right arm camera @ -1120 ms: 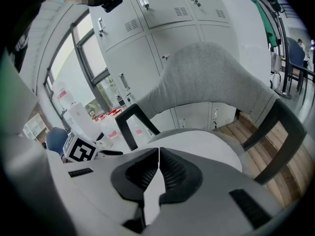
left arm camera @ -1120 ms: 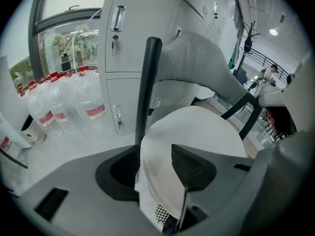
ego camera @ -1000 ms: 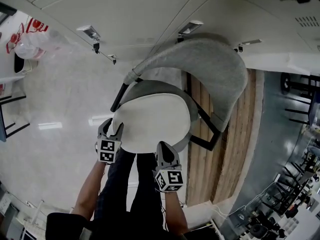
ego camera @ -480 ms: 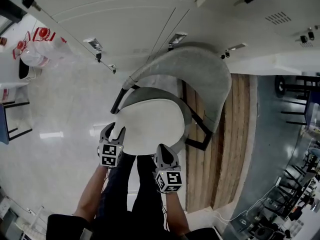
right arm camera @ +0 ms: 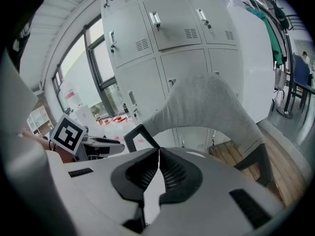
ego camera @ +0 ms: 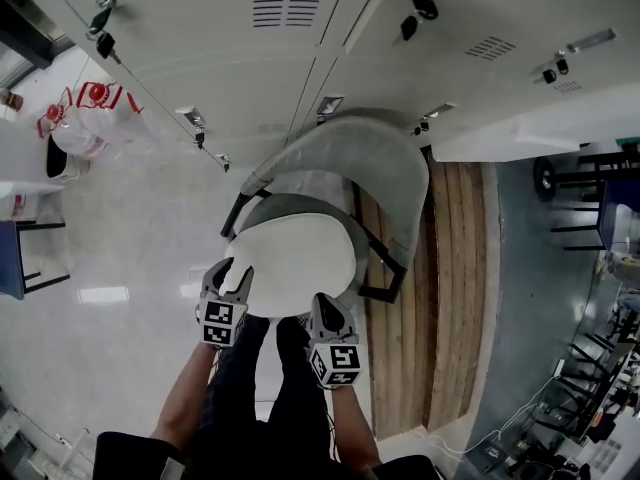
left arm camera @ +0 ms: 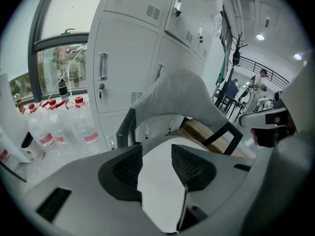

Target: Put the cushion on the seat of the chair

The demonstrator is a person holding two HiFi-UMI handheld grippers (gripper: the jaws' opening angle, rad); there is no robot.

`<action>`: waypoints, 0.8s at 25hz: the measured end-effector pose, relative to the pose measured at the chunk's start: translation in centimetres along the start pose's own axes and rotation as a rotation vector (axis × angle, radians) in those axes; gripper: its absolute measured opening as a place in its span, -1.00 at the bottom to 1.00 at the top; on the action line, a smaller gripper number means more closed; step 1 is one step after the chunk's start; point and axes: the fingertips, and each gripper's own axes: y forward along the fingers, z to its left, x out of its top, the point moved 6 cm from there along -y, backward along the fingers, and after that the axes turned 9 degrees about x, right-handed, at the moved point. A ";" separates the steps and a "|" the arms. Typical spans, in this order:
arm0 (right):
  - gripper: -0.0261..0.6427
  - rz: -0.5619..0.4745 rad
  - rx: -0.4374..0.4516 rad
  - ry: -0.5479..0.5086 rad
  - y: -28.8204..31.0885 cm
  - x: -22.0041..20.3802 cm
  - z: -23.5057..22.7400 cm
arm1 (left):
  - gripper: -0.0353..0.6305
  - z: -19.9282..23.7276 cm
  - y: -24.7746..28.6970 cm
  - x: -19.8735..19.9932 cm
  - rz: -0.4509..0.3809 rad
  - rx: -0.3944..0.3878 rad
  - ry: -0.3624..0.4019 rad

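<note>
Person's legs (ego camera: 262, 388) in dark trousers, standing at the chair's front edge.

Left gripper (ego camera: 231, 274): jaws part-way apart and clamped on the near-left rim of the cushion (ego camera: 295, 258). In the left gripper view, white cushion fills the whole gap and touches both pads.

Right gripper (ego camera: 322, 306): jaws drawn in narrow, pinching the cushion's near-right rim. Only a thin white sliver shows between the pads.

Cushion: white, rounded, lying flat over the seat (ego camera: 300, 205). A grey seat margin shows at the back and the right.

Chair (ego camera: 375, 158): grey curved backrest on a dark frame, beyond the cushion.

Floor (ego camera: 110, 228): pale, glossy, with light reflections. A strip of wooden slats (ego camera: 450, 268) runs to the chair's right.

Behind the chair: a wall of grey lockers (ego camera: 250, 58) with vents, handles and keys. To the left of them, clear bottles (left arm camera: 64, 127) with red caps stand on the floor below a window (left arm camera: 64, 58).
</note>
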 end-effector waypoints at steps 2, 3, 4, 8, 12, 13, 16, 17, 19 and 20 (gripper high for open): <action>-0.83 -0.010 0.000 -0.007 -0.8 0.9 0.3 | -0.31 -0.6 -1.1 1.2 -0.011 -0.011 0.002; -0.83 -0.016 0.000 -0.011 -1.2 1.4 0.4 | -0.32 -0.9 -1.6 1.7 -0.017 -0.015 0.005; -0.83 -0.022 0.000 -0.017 -1.6 1.8 0.5 | -0.33 -1.2 -2.1 2.3 -0.022 -0.017 0.009; -0.83 -0.040 0.003 -0.049 -3.3 3.6 0.9 | -0.38 -2.1 -4.2 4.3 -0.042 -0.018 0.022; -0.83 -0.064 0.004 -0.075 -5.0 5.6 1.2 | -0.42 -3.0 -6.7 7.0 -0.086 -0.014 0.019; -0.83 -0.072 0.003 -0.080 -5.4 6.1 1.3 | -0.43 -3.2 -7.4 7.8 -0.100 -0.013 0.019; -0.83 -0.101 0.000 -0.098 -6.8 7.7 1.5 | -0.47 -3.9 -9.5 9.9 -0.140 -0.013 0.019; -0.83 -0.110 -0.002 -0.104 -7.3 8.3 1.6 | -0.48 -4.1 -10.2 10.6 -0.152 -0.014 0.020; -0.83 -0.128 -0.005 -0.118 -8.4 9.5 1.8 | -0.51 -4.7 -11.6 11.8 -0.173 -0.016 0.026; -0.83 -0.137 -0.007 -0.126 -8.9 10.1 1.9 | -0.52 -5.0 -12.3 12.3 -0.182 -0.020 0.030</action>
